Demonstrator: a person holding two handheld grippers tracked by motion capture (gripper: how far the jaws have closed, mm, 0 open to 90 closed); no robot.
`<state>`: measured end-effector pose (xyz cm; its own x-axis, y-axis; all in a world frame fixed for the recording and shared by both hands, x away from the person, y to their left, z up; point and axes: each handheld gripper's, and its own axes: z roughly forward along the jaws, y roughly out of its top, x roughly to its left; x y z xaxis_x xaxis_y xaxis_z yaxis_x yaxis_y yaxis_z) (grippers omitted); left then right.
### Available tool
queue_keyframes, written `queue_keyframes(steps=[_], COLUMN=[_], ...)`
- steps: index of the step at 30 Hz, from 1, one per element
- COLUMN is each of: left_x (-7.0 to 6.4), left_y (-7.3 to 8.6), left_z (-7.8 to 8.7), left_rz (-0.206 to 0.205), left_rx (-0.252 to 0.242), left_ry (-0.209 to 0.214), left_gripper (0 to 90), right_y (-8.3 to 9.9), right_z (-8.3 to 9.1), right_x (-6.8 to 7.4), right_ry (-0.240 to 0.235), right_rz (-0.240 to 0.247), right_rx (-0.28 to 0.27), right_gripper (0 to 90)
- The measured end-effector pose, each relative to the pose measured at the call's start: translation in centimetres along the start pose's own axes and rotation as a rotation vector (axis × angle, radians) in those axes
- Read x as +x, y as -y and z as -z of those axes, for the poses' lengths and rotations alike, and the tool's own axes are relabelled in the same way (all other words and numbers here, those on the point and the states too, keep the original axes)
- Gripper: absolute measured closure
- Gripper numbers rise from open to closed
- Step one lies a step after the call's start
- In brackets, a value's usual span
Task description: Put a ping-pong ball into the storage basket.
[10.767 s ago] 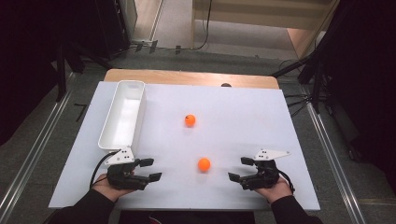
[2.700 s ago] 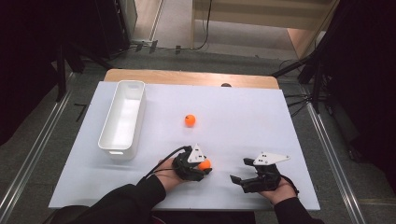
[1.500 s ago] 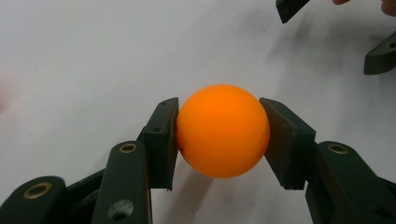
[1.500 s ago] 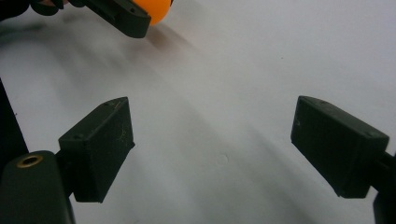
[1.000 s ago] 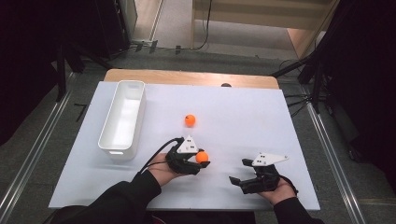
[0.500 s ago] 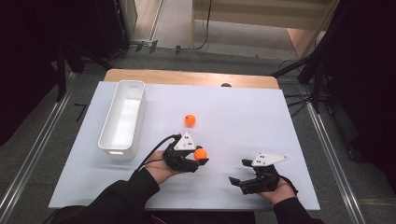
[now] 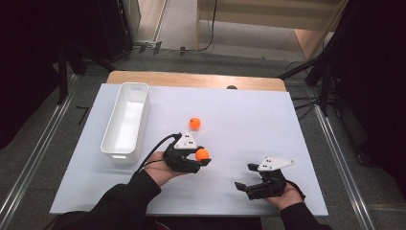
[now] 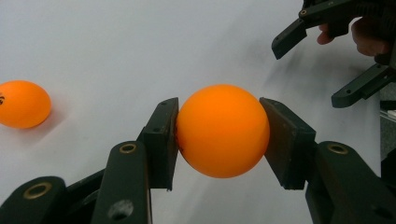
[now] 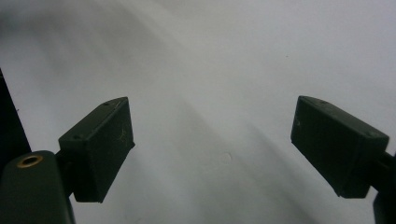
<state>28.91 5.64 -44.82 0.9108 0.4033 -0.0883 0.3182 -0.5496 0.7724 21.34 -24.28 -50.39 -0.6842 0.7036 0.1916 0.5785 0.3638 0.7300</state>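
Note:
My left gripper is shut on an orange ball, held a little above the white table near its middle front. In the left gripper view the ball sits squeezed between both black pads. A second orange ball lies on the table farther back, also at the left edge of the left gripper view. My right gripper rests open near the front right, and its jaws stand wide apart over bare table.
A long white bin stands along the left side of the white table. A wooden strip runs along the table's far edge, with dark floor and stands beyond it.
My left gripper came in from the front left, closed on the nearer ball and has since lifted it, drifting slightly back and left. The right gripper has barely moved.

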Motion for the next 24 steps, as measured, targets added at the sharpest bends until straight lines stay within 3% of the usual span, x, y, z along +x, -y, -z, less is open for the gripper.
queue_keyframes(steps=[24], left_x=[1.3], left_y=[-1.3], left_z=[2.8], left_rz=[0.033], left_rx=[0.001], left_ry=[-0.018], left_gripper=[50.4], right_y=[0.0], right_z=[0.0], right_x=[-0.1], right_ry=[-0.004], right_rz=[-0.007], right_rx=[-0.008], right_gripper=[11.6])
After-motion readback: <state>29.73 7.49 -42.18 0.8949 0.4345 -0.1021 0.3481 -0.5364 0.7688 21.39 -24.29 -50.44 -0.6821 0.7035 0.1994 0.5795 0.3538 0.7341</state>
